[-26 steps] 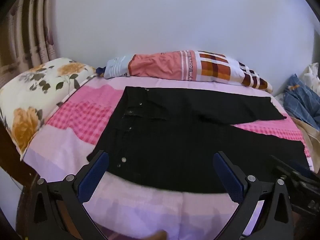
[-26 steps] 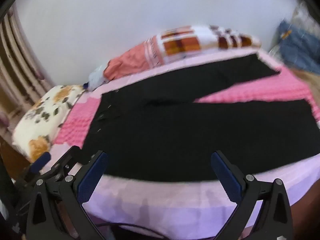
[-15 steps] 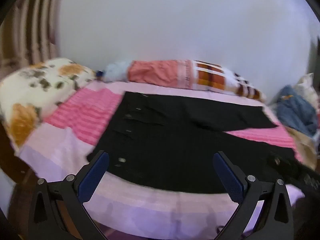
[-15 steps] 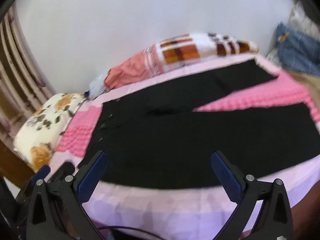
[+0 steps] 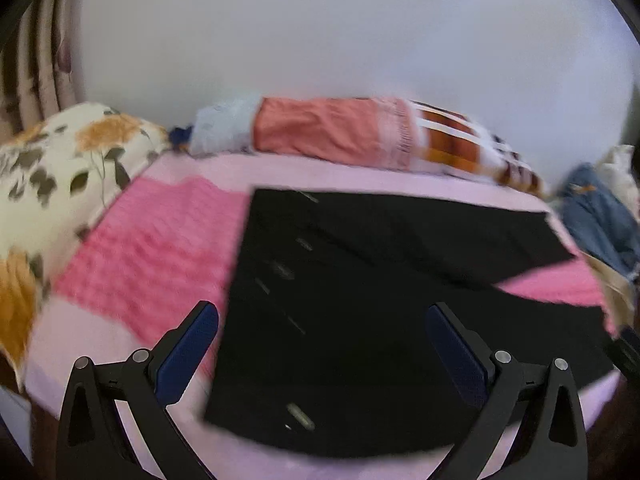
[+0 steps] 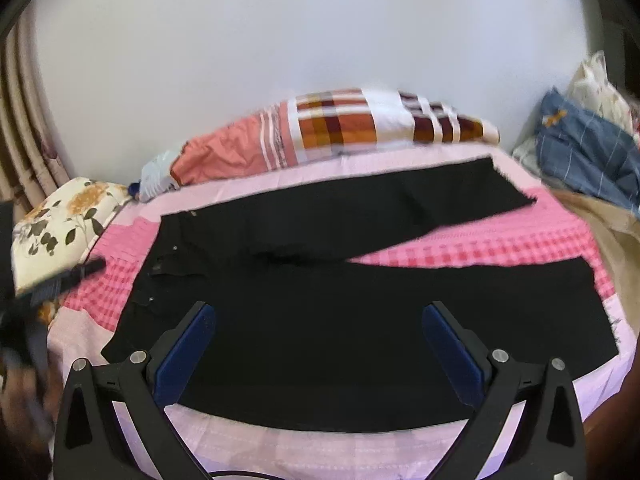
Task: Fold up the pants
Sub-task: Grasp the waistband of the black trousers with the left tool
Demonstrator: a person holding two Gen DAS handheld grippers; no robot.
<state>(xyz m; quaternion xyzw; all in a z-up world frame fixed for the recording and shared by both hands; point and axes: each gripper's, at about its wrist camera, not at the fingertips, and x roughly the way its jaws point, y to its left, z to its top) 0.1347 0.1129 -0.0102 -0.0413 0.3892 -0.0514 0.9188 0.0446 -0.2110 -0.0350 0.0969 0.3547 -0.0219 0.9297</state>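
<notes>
Wall [image 6: 280, 40]: plain white, filling the upper half of both views.
Bed [image 6: 460, 252]: pink checked and lilac sheet, spanning the lower half of each frame.
Black pants [image 6: 320, 320]: spread flat on the bed, waistband at centre left, two legs splaying toward the right edge.
Right wrist view only: both leg ends, and the blurred left gripper [image 6: 60, 280] at the left edge.
Left wrist view only: blurred close-up of the waistband buttons [image 5: 300, 416].
Bolster [image 6: 340, 128]: salmon and checked, against the wall; printing unreadable.
Floral pillow [image 5: 60, 180]: at left.
Blue garment [image 6: 592, 160]: upper right.
Curtain [image 6: 24, 152]: far left.
Right gripper [image 6: 318, 316]: fingers spread wide over the pants, holding nothing.
Left gripper, own view [image 5: 322, 316]: likewise wide apart, empty.
</notes>
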